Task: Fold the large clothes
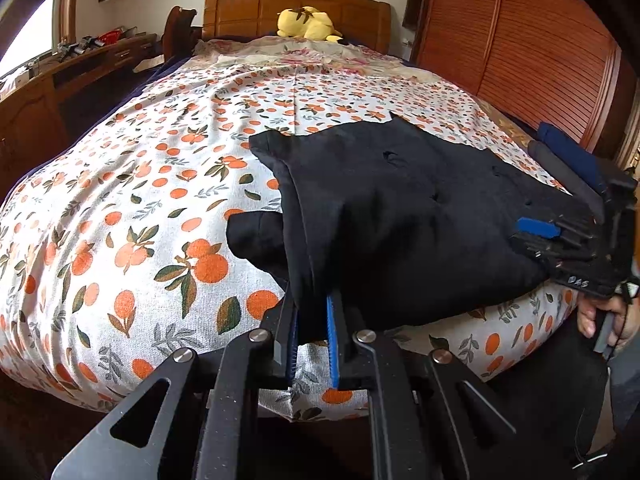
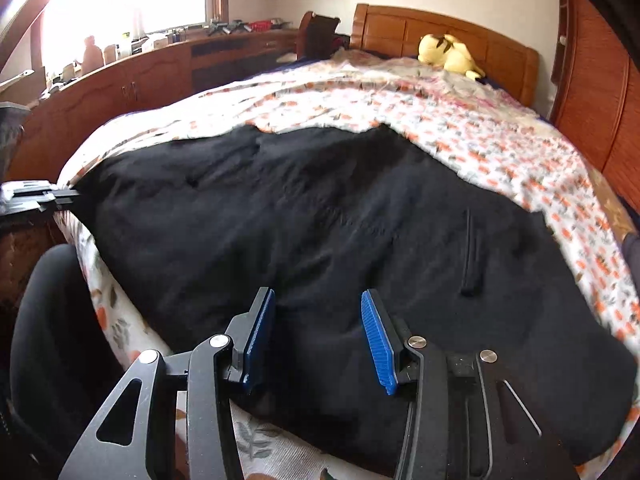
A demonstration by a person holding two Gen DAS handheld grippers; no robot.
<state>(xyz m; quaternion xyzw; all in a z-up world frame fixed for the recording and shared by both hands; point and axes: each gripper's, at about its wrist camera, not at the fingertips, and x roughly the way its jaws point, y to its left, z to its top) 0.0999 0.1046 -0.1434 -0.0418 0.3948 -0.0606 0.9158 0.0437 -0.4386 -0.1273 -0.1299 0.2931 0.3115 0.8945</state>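
Bedroom with an orange-print bedspread (image 1: 120, 200) and a yellow plush (image 1: 308, 24) up by the headboard. Black garment (image 2: 320, 232) lies spread on the near end of the bed. Left gripper (image 1: 314, 332) has a fold of it pinched; right gripper (image 2: 318, 336) hovers over the cloth, jaws wide.

Our left gripper (image 1: 313, 332) has its two blue-padded fingers (image 1: 332, 344) drawn close together, pinching a fold of the black garment (image 1: 400, 216) between them. Our right gripper (image 2: 318, 336) has its fingers spread wide apart, nothing between the pads (image 2: 378, 344), and it hovers low over that garment (touching or not, we cannot tell). Seen from the left wrist, it sits off to the right, a bare hand (image 1: 608, 316) wrapped around its handle.
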